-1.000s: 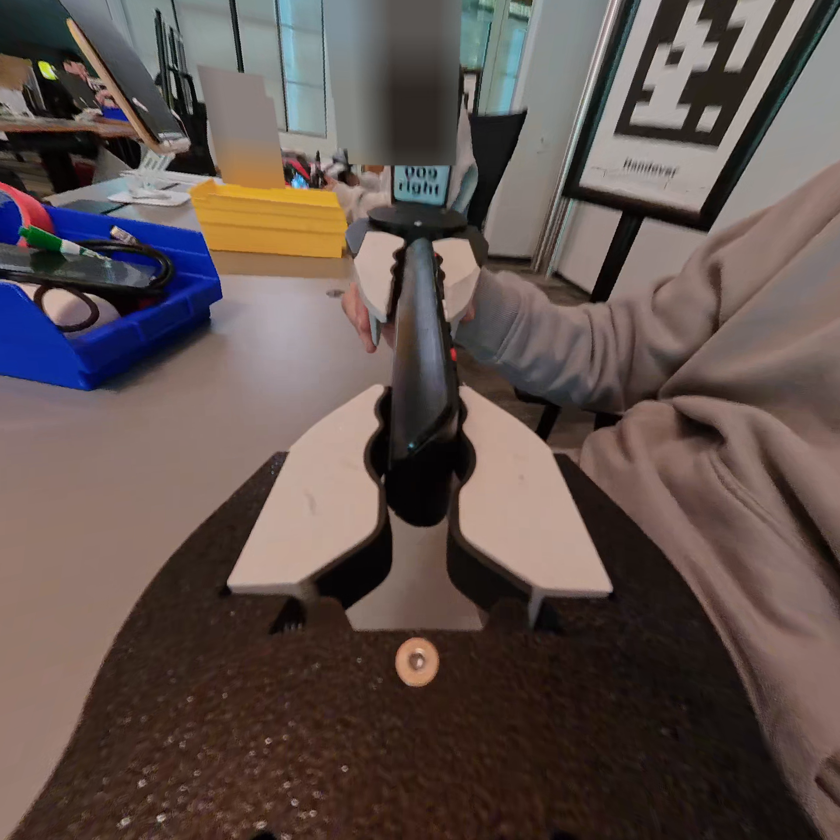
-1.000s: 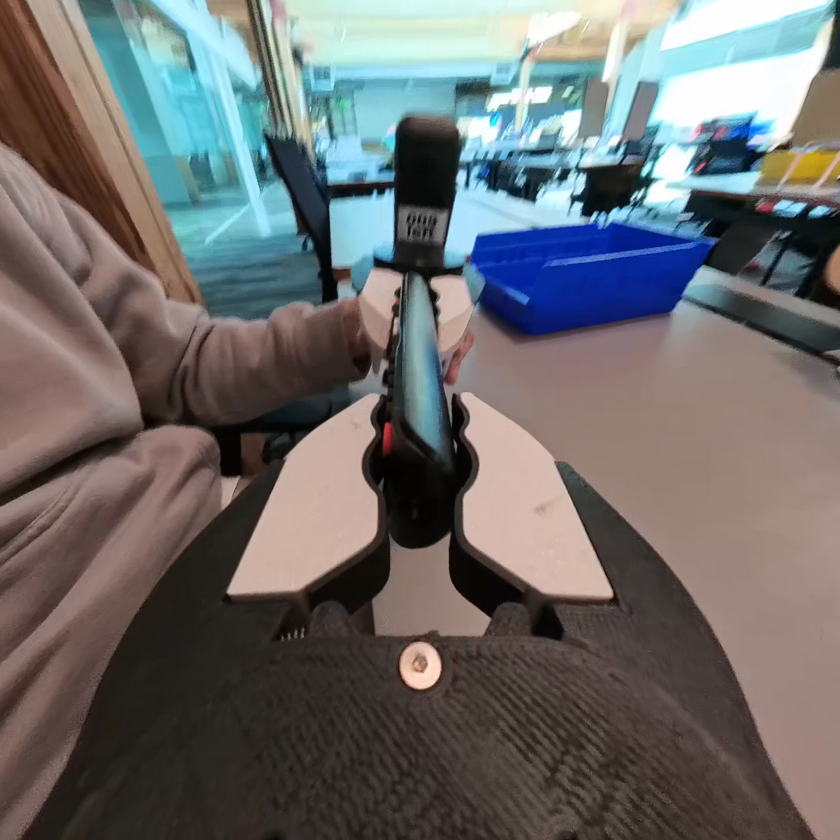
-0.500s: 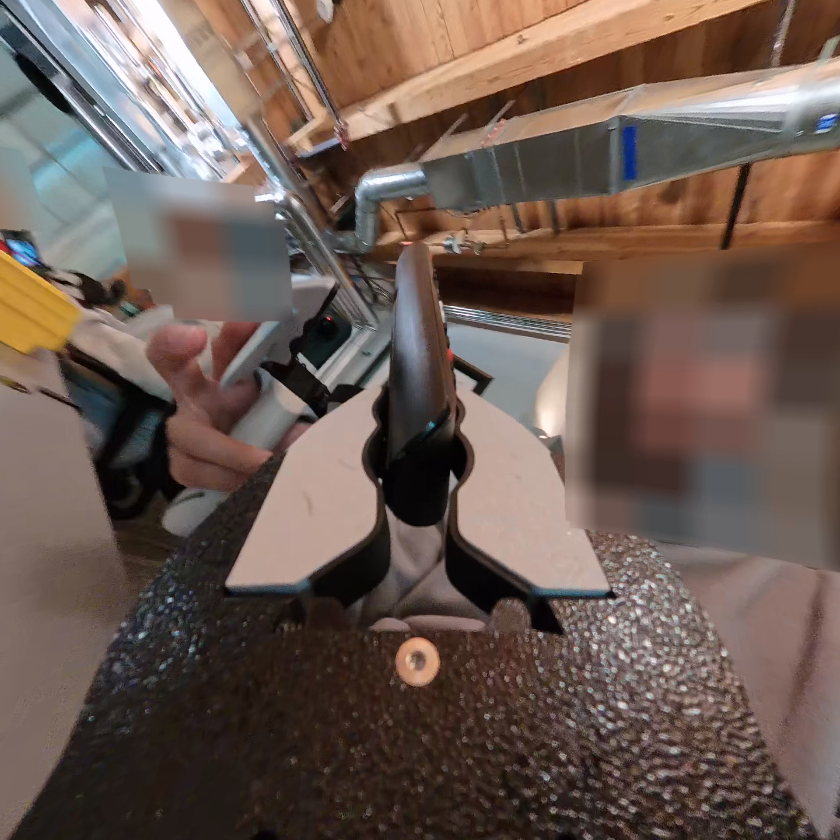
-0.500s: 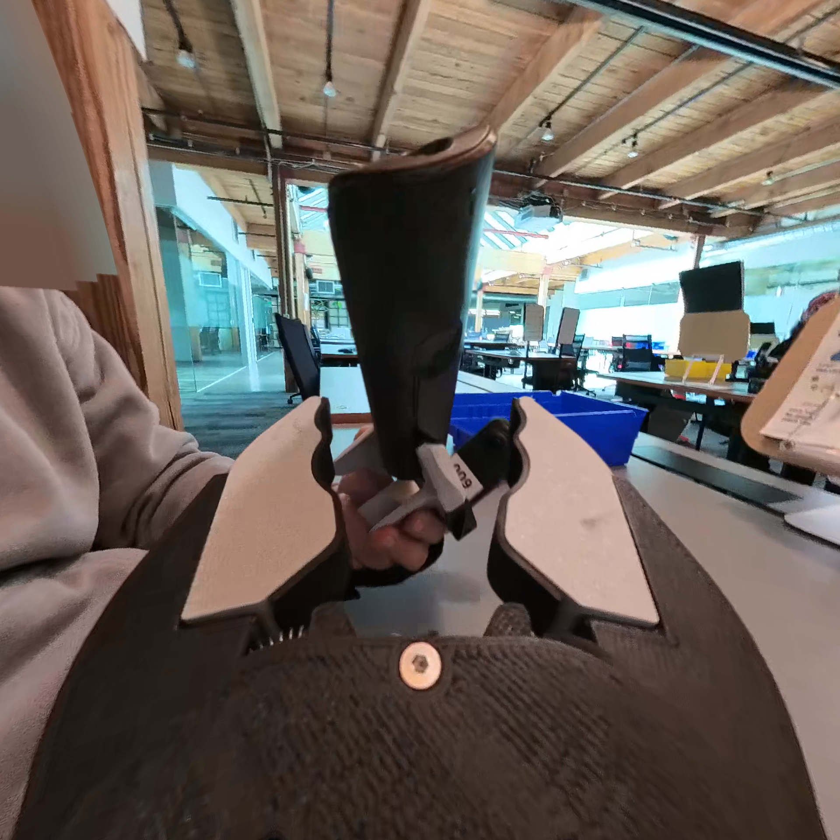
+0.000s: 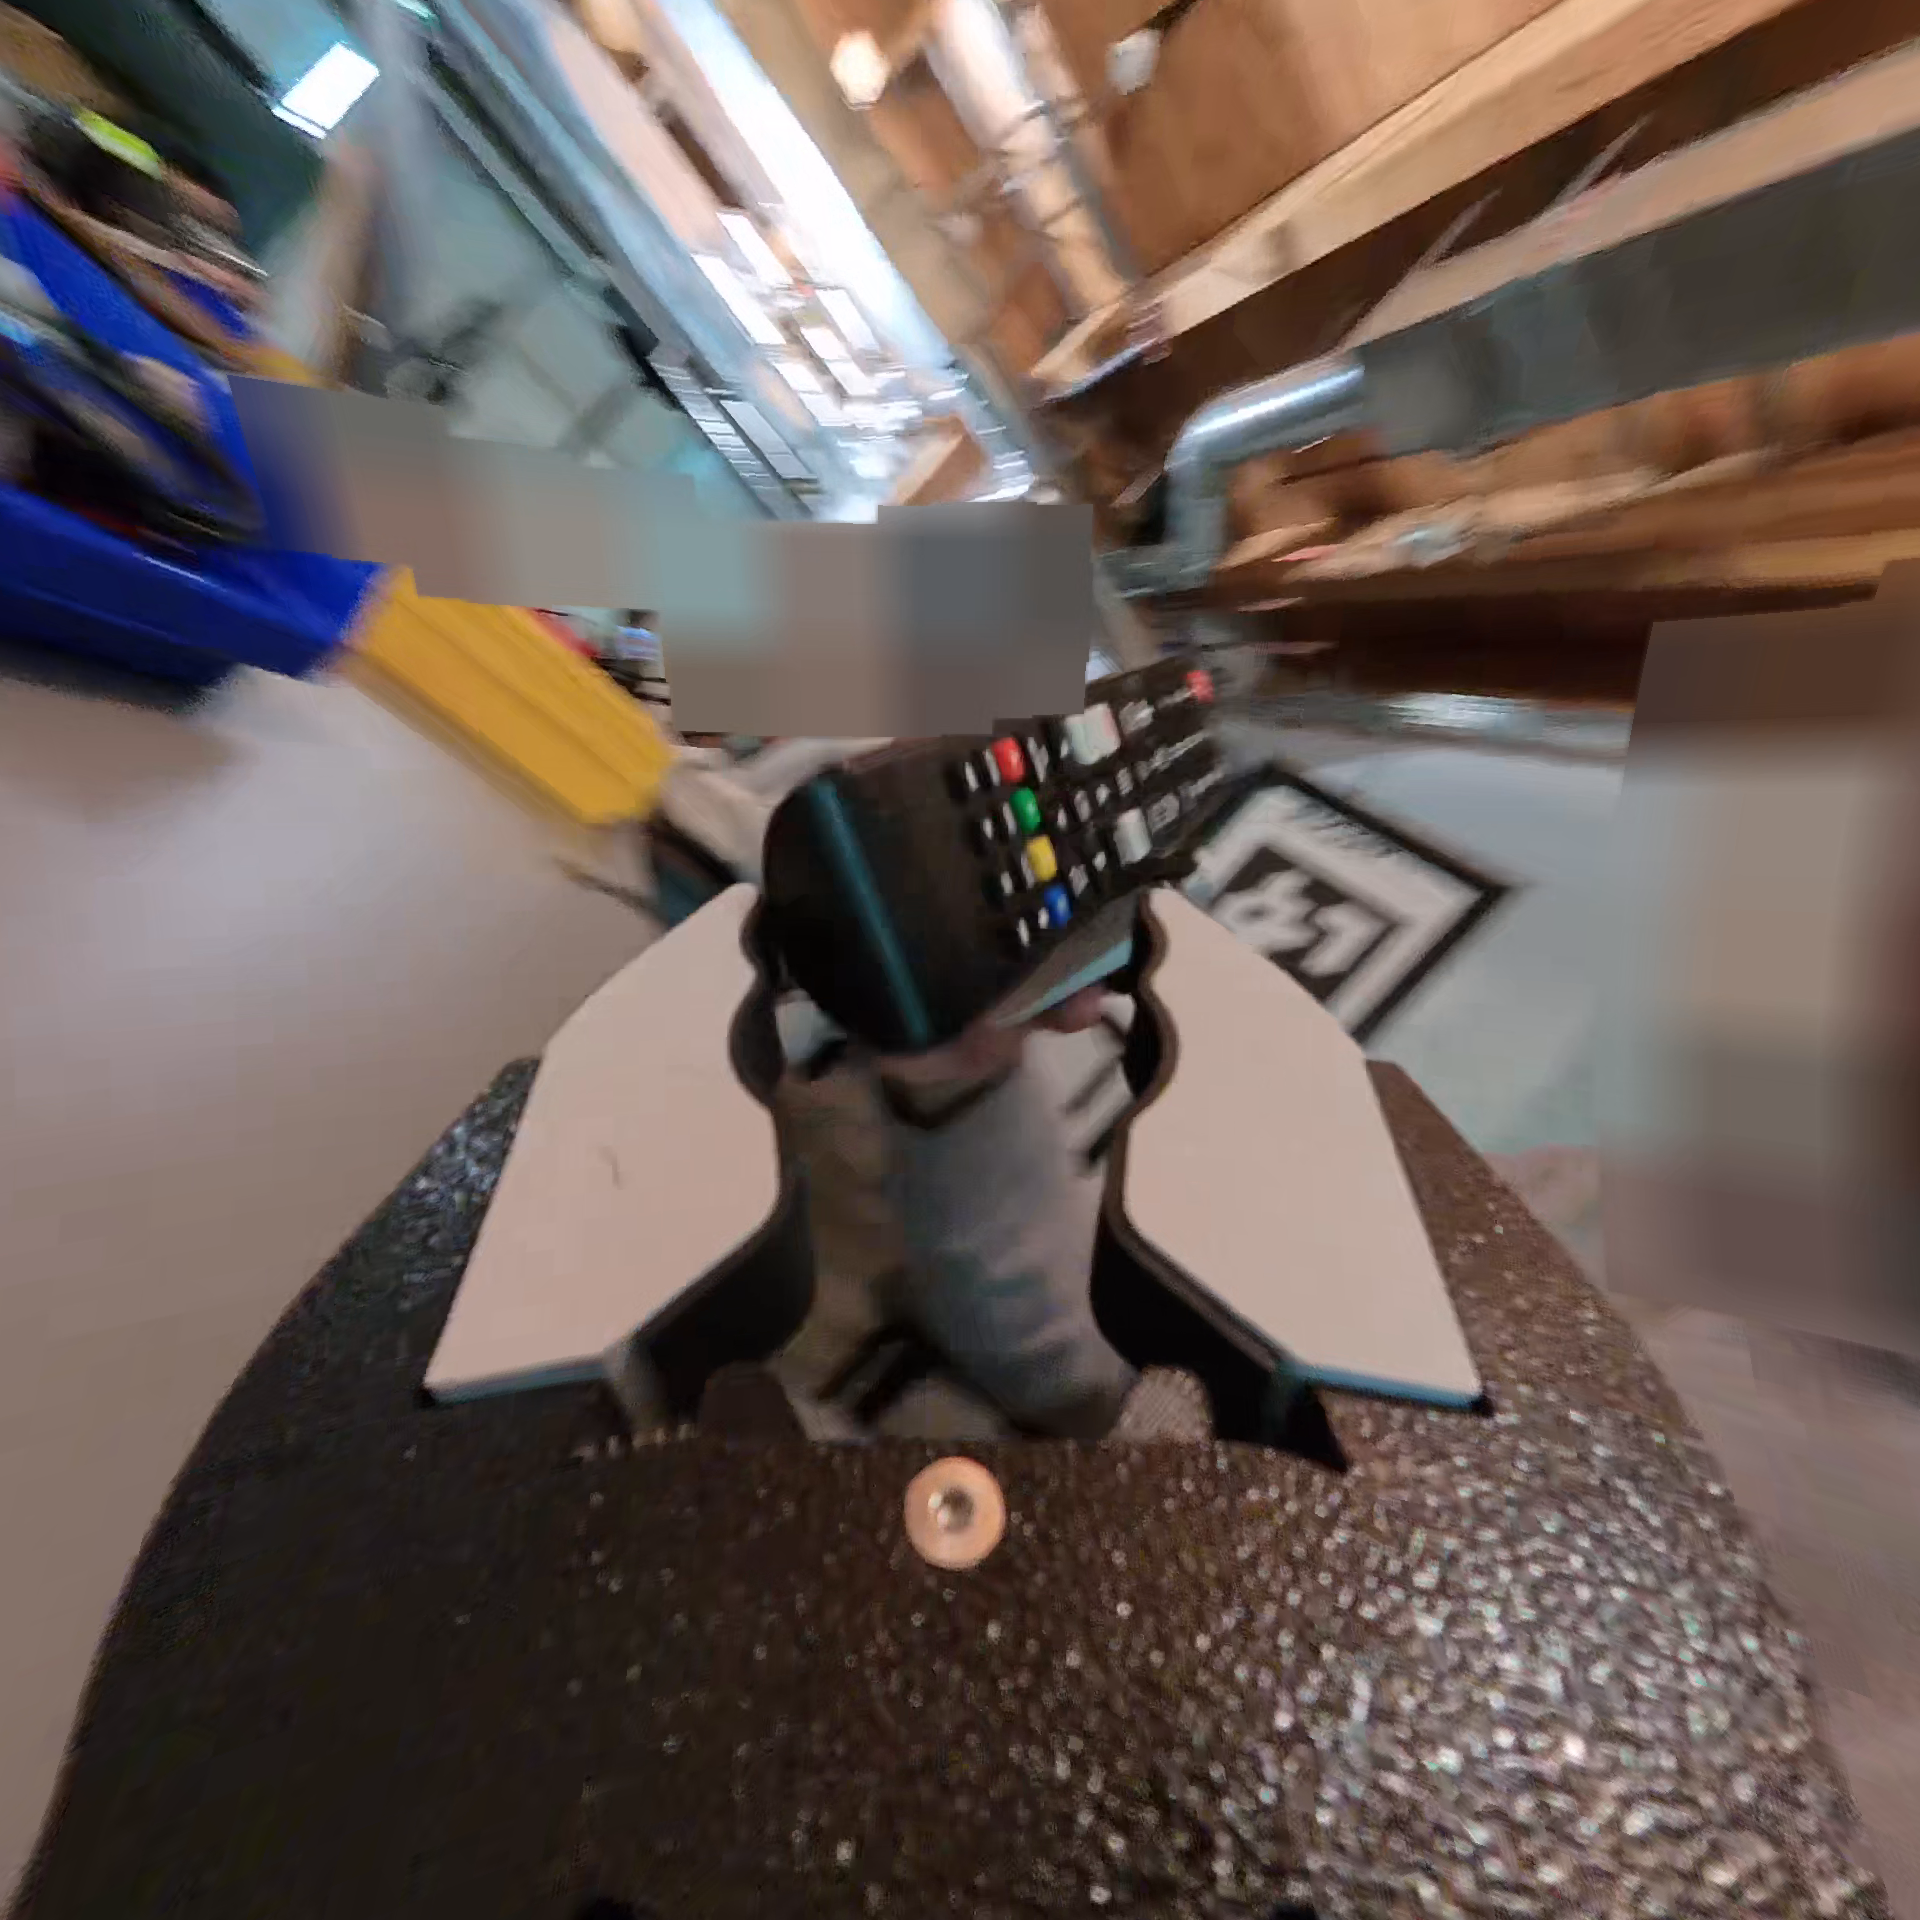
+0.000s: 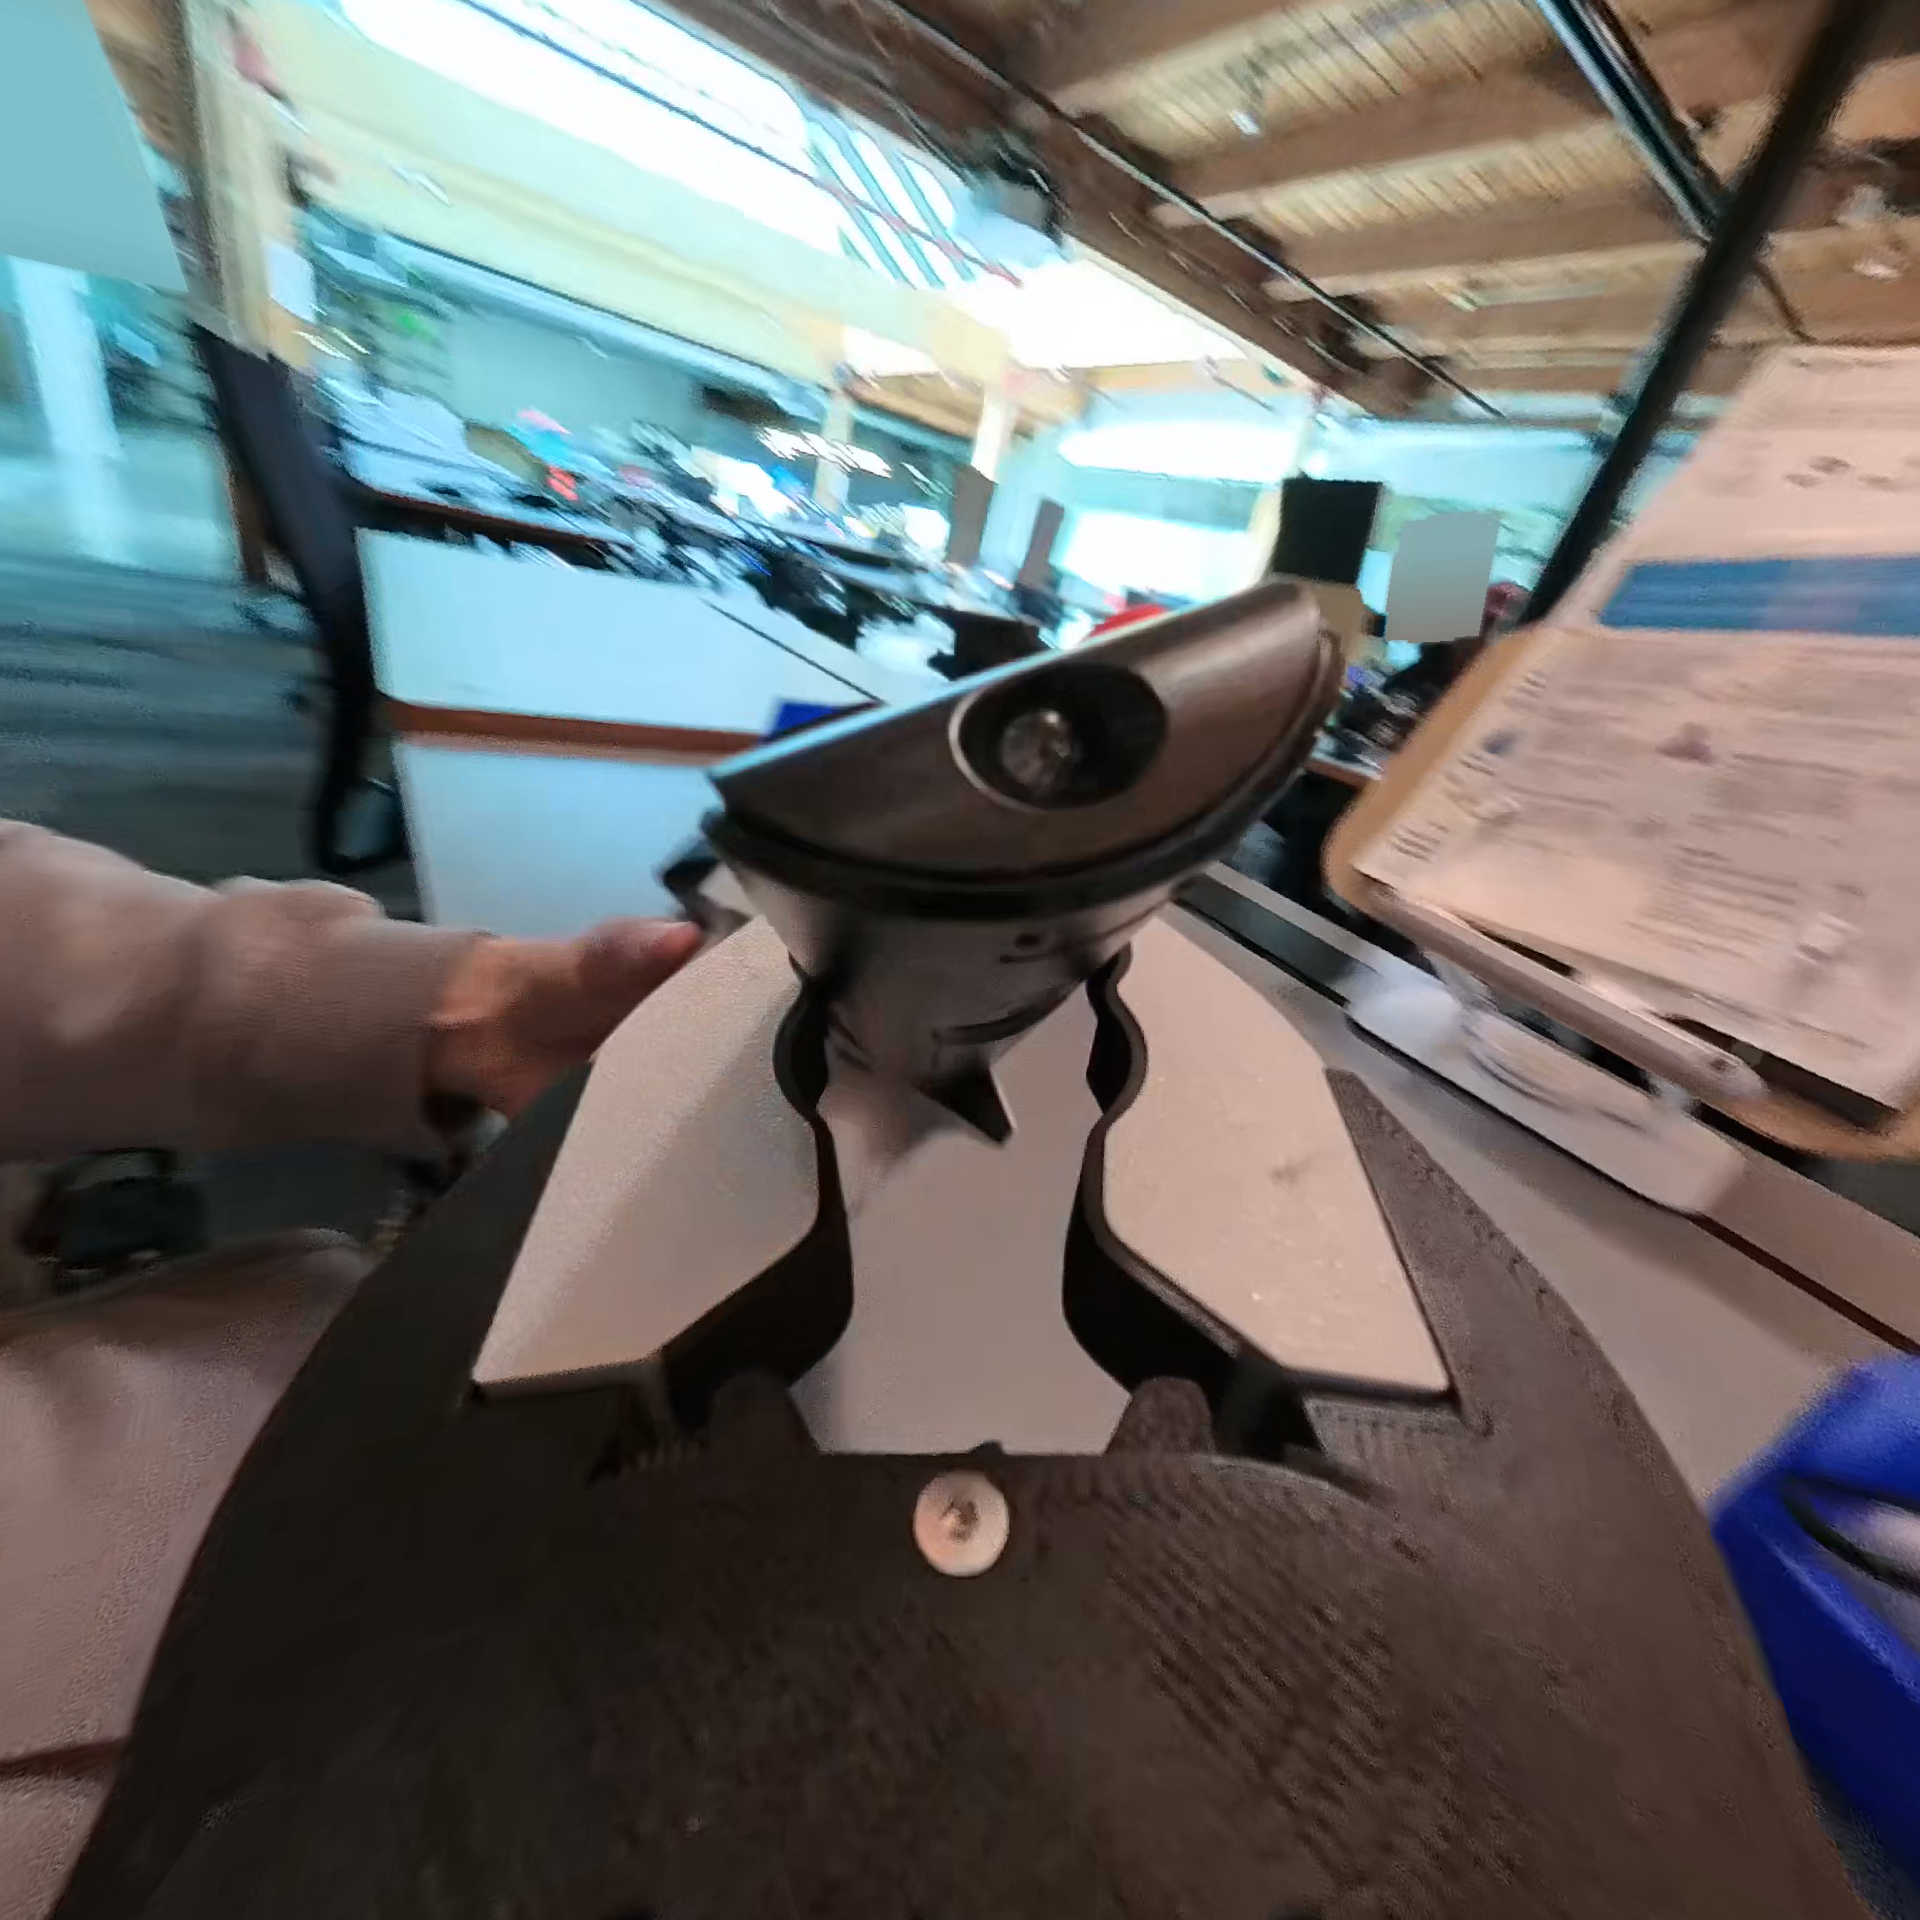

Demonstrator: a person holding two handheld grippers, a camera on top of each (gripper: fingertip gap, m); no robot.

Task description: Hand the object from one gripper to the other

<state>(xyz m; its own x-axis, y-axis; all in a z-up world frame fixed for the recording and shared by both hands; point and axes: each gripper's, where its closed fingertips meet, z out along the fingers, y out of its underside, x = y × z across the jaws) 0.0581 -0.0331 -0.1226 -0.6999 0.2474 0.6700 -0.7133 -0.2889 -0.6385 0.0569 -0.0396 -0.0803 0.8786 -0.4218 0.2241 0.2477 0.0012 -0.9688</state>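
The black remote control [image 5: 966, 883] is hanging in the air above the grey surface [image 5: 260, 987], tilting, its coloured buttons facing up in the left wrist view. The right gripper [image 6: 945, 997] is pinching its narrow lower part between its jaws, while its rounded end [image 6: 997, 790] is leaning toward the right wrist camera. The left gripper [image 5: 951, 935] is holding its jaws spread, with the remote's near end lying between their tips. A hand [image 6: 540, 997] is reaching in from the left. A blue bin [image 5: 156, 603] and a yellow bin [image 5: 509, 707] are sitting farther back on the surface.
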